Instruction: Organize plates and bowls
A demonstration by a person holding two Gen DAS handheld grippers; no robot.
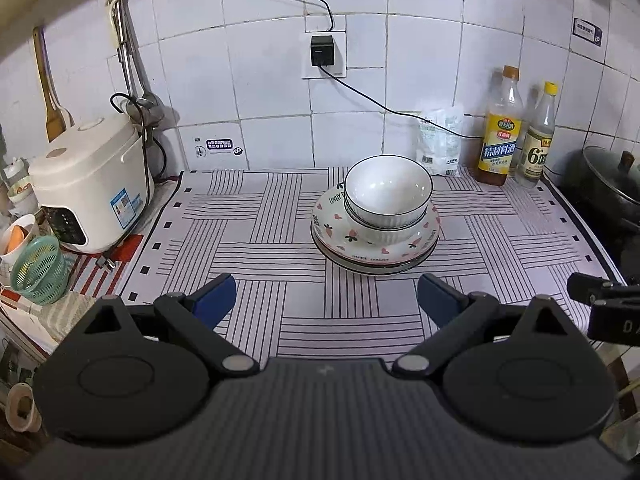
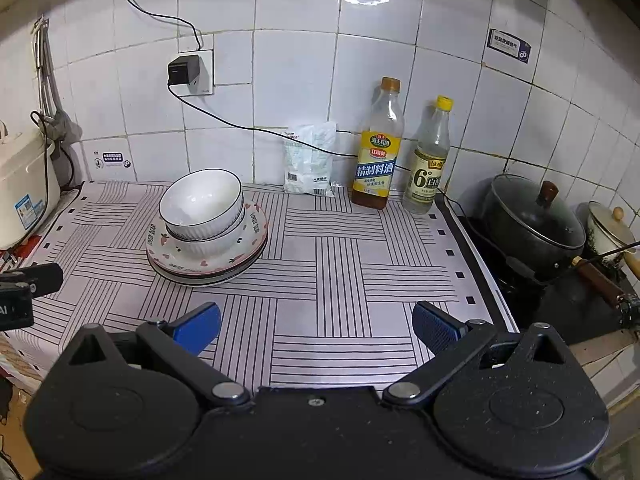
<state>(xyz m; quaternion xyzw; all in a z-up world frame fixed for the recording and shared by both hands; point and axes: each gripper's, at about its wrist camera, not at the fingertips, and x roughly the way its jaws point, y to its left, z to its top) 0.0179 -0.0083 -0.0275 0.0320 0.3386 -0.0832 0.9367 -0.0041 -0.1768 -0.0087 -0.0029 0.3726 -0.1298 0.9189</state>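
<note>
Two bowls (image 1: pixel 387 196) are nesting on stacked plates (image 1: pixel 374 246) mid-worktop (image 1: pixel 256 280), saving space. The left hand-held gripper (image 1: pixel 326 300) and right hand-held gripper (image 2: pixel 316 326) are hovering spread wide, empty, near it.

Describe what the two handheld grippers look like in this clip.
Both match: the left gripper and right gripper have matte black bodies with two round discs, silver pivot pins, angled black link arms and blue finger pads. The right one's body looks dust-speckled. No hands or sleeves show.
</note>
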